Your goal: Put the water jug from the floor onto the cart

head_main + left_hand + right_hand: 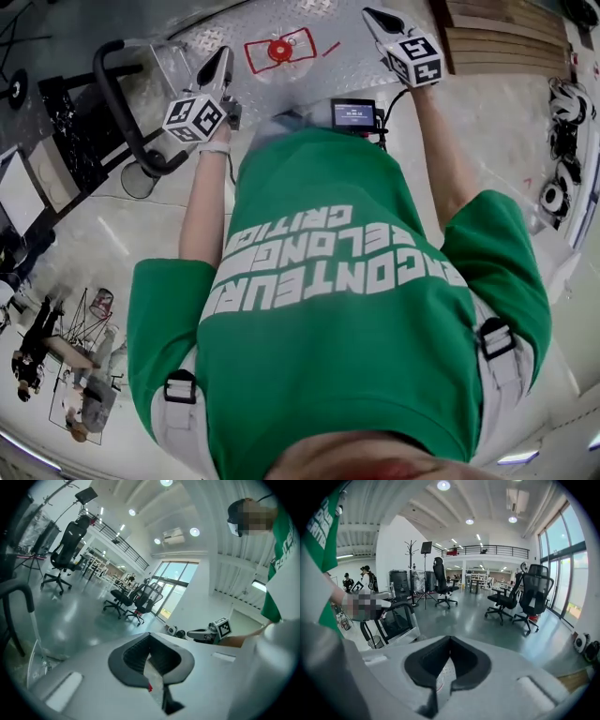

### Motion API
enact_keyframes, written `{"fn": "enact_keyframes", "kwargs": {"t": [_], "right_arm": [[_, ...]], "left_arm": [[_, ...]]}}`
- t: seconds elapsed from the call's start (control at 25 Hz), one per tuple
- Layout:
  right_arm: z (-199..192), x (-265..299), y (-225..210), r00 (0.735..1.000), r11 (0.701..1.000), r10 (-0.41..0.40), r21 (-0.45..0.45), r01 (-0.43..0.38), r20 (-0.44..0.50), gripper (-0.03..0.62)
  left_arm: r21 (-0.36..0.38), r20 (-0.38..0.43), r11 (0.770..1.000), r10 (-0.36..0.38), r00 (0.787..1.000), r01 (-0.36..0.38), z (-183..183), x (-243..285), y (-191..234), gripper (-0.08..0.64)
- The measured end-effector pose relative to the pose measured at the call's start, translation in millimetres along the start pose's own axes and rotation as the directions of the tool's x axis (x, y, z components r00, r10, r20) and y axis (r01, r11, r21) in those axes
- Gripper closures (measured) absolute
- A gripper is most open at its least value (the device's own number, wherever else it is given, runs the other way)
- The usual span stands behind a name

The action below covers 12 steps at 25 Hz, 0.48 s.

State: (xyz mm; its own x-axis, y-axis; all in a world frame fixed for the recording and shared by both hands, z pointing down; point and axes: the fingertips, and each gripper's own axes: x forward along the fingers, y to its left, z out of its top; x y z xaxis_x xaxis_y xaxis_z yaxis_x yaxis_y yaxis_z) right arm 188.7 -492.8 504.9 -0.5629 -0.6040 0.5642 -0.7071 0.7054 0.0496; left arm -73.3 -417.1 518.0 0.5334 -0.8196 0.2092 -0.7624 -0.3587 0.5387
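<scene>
Left gripper [149, 634] jaws clenched on nothing, right gripper [450, 637] jaws likewise (also empty), cart [347, 66] just ahead

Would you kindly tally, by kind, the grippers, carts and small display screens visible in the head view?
Grey claws with marker cubes: 2, left claw and right claw
Metal-decked cart with black handle: 1
Small black display screen: 1
Total: 4

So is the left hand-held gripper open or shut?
Shut: the left hand-held gripper shows its jaws meeting, nothing between them.
</scene>
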Motion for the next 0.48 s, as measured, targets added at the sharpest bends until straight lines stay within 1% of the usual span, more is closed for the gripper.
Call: {"fn": "enact_keyframes", "kwargs": {"t": [0.12,0.24,0.36,0.48], "right_arm": [[18.6,-26.9,10.2,0.999,0.999,0.002,-0.033,-0.001,0.033,0.598],[27.3,-44.4,19.4,0.997,0.996,0.044,-0.082,-0.038,0.068,0.598],[39.7,-64.1,24.9,0.989,0.984,0.109,-0.15,-0.094,0.096,0.598],[50.1,-80.6,19.4,0.983,0.973,0.143,-0.196,-0.119,0.115,0.598]], "left_arm": [[0.065,0.016,0.994,-0.088,0.996,0.087,17.1,-1.4,-40.9,0.549],[0.119,0.009,0.981,-0.153,0.988,0.15,28.4,-3.1,-76.1,0.549],[0.152,-0.016,0.974,-0.165,0.986,0.166,31.6,-0.3,-105.1,0.549],[0.164,-0.003,0.971,-0.178,0.984,0.176,33.1,6.9,-127.9,0.549]]}}
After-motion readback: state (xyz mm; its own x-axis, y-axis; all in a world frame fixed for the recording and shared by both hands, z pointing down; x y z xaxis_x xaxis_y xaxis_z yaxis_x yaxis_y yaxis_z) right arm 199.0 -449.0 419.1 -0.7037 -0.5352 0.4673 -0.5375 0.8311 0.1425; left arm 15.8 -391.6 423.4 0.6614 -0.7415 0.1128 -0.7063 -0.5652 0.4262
